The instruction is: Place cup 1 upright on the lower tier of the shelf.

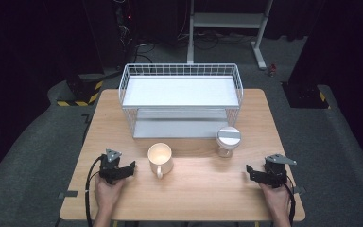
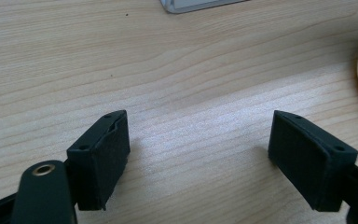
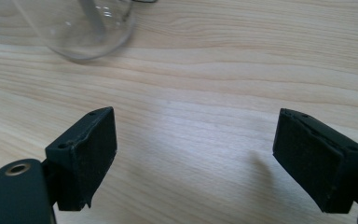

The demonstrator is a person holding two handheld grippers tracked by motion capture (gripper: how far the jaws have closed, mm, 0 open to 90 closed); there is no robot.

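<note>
Left gripper, right gripper: jaws wide apart, low

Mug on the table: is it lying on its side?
No, the mug stands upright on the table, its open mouth facing up, handle toward the person.

No lettering, number or brand could be read anywhere. The mug, the lidded jar and the wire basket on the bench carried no legible label.

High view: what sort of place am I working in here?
Probably a lab or recording studio: a lit wooden table on grey carpet, dark curtains around, cables and an equipment stand behind the wire basket.
</note>
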